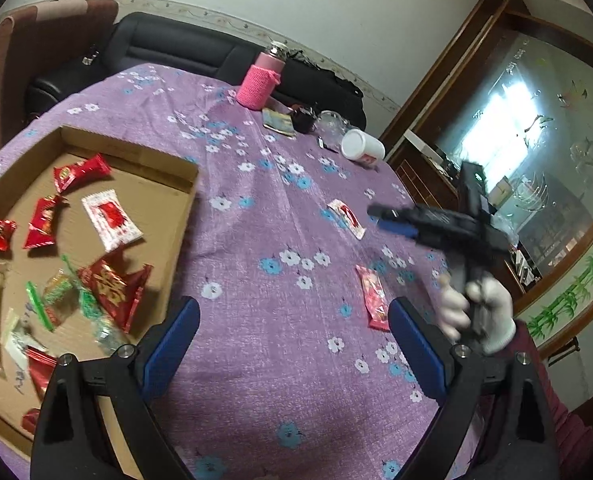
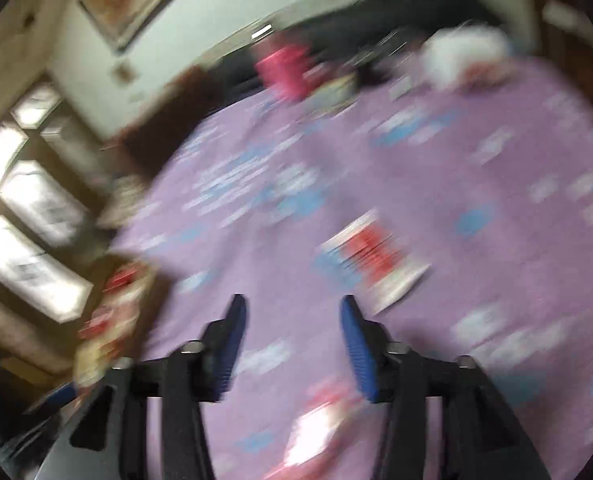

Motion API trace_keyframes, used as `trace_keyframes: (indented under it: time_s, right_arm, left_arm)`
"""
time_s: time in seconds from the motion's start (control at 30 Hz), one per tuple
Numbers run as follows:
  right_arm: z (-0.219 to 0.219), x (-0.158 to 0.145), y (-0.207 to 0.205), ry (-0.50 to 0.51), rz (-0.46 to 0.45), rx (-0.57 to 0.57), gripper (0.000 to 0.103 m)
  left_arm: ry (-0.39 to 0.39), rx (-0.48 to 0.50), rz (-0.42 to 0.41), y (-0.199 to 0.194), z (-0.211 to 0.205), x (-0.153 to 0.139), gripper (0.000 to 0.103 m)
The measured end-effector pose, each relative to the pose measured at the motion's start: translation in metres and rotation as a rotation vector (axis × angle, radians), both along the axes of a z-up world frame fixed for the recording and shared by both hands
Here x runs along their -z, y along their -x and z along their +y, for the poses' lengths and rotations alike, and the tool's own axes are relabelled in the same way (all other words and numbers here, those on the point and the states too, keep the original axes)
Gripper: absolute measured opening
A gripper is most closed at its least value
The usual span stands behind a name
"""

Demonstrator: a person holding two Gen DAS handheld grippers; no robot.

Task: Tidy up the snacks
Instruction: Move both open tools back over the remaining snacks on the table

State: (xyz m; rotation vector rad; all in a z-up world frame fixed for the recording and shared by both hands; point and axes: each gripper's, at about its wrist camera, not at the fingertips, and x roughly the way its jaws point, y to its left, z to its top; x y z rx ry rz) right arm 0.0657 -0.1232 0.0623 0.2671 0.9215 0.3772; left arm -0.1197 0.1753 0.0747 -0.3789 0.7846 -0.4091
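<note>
My left gripper [image 1: 294, 344] hangs above the purple flowered tablecloth [image 1: 264, 216] with its blue pads spread wide and nothing between them. To its left sits a shallow cardboard box [image 1: 136, 152] already holding a scatter of snacks: red wrapped candies [image 1: 81, 171], a white packet with a red label [image 1: 111, 219], a larger red pouch [image 1: 114, 288] and green-wrapped sweets [image 1: 62, 294]. Just ahead and to the right of the left gripper a pink-red snack packet [image 1: 373, 297] lies flat on the cloth, and farther ahead a white and red packet [image 1: 346, 218] lies apart from it. My right gripper [image 1: 392, 220], held in a white-gloved hand [image 1: 478, 312], hovers beside that far packet. Its own camera is badly blurred; its blue pads [image 2: 230, 344] stand moderately apart and empty, with the white and red packet [image 2: 372, 258] just ahead and right of them. At the far edge stand a pink knitted bottle [image 1: 261, 80] and a white cup [image 1: 362, 146].
</note>
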Motion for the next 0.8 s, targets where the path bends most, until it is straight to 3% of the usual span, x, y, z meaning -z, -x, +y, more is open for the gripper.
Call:
trace_keyframes:
  time_s: [0.13,0.33,0.37,0.43,0.67,0.8]
  right_arm:
    - [0.009,0.015,-0.027,0.159,0.000,0.032,0.060]
    - [0.021,0.038,-0.050,0.258,0.006,0.038,0.060]
    - [0.021,0.039,-0.053,0.253,0.011,0.037,0.059]
    - [0.020,0.044,-0.057,0.225,0.028,0.029,0.030]
    - [0.053,0.041,-0.020,0.074,0.122,-0.127,0.029]
    - [0.085,0.041,0.018,-0.039,0.223,-0.281,0.037]
  left_arm:
    - [-0.044,-0.006,0.007,0.000,-0.011,0.008,0.095]
    - [-0.055,0.007,0.039,-0.003,-0.021,0.020,0.095]
    - [-0.051,0.008,0.042,-0.003,-0.021,0.020,0.095]
    - [-0.044,0.003,0.046,-0.003,-0.019,0.021,0.095]
    - [-0.021,-0.011,0.060,-0.003,-0.016,0.024,0.095]
    - [-0.014,-0.004,0.074,-0.001,-0.016,0.025,0.095]
